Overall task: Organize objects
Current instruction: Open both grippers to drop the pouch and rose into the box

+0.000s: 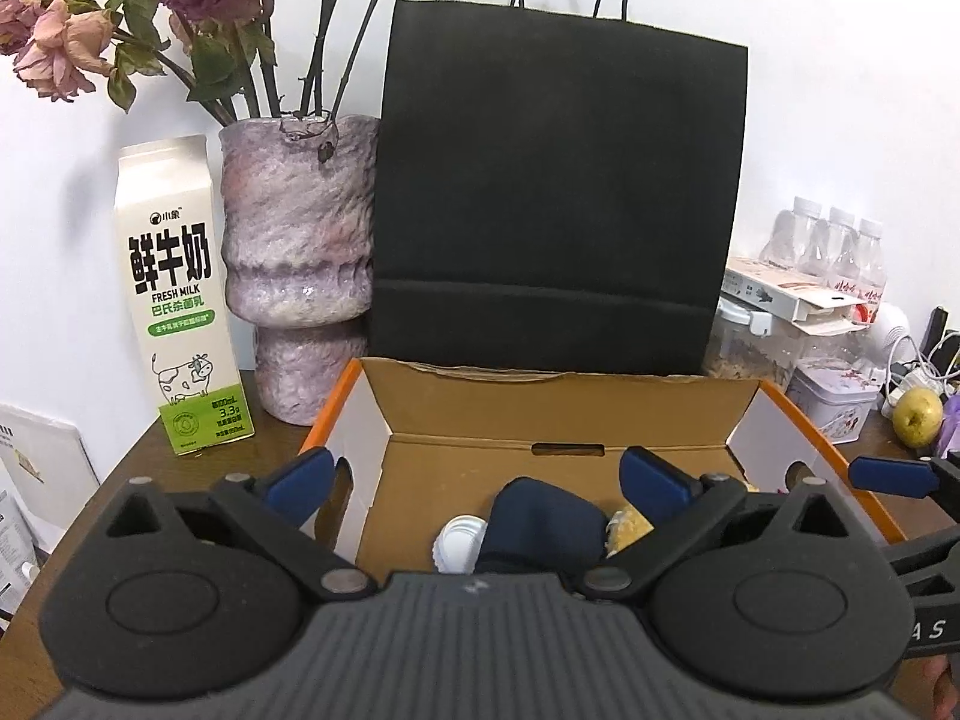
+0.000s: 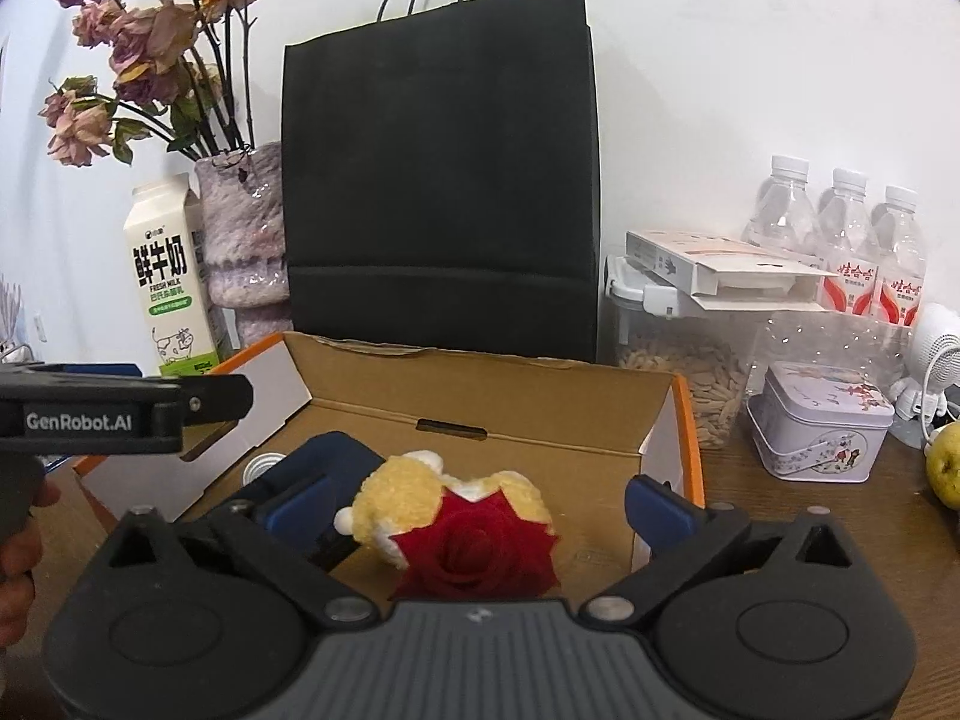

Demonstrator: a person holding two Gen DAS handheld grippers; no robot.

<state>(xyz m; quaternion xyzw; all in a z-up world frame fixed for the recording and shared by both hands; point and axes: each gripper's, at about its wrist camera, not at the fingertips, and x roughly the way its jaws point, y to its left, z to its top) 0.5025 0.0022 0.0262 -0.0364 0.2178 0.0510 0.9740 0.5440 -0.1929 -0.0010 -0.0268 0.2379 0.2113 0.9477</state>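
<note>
My left hand-held gripper [image 1: 477, 477] and right hand-held gripper [image 2: 477, 507] gape empty over cardboard box [image 2: 540, 402]; ahead one black bag [image 2: 441, 180], three water bottles [image 2: 846, 240].

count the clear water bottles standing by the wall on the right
3, in a row against the wall behind the flat white box: left, middle, right. More could be hidden behind them.

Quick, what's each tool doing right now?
Left tool: open, holding nothing, over the cardboard box.
Right tool: open, plush toy lies loose between its fingers.
</note>
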